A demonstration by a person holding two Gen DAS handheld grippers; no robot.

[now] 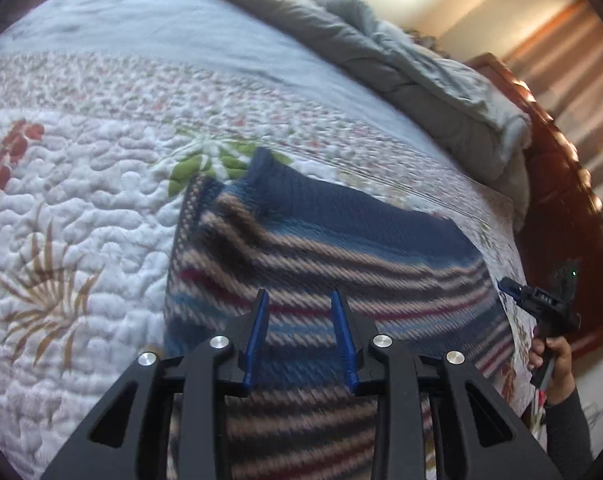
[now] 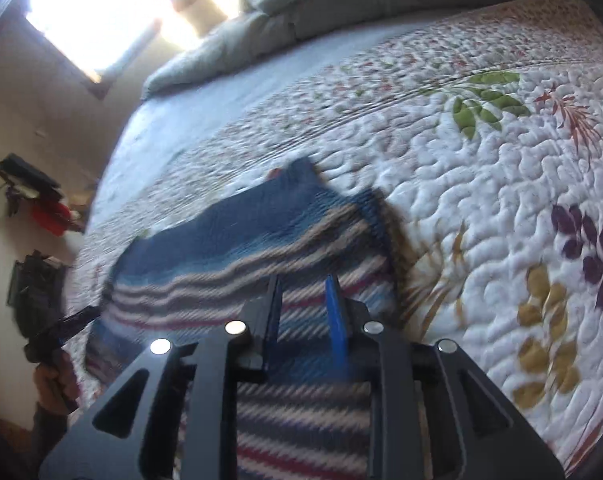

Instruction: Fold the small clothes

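The left gripper [image 1: 301,300] and right gripper [image 2: 305,284] are both hovering with fingers apart over a striped knit sweater [image 1: 341,248], which is lying on a floral quilted bedspread [image 1: 81,200]. A rumpled grey duvet [image 1: 401,72] is bunching at one o'clock, beside a wooden footboard [image 1: 553,200].

Both wrist views look down close over the striped sweater [image 1: 321,264] from opposite sides.

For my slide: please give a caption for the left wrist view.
Left tool open above a striped knitted garment lying on a quilted bedspread.
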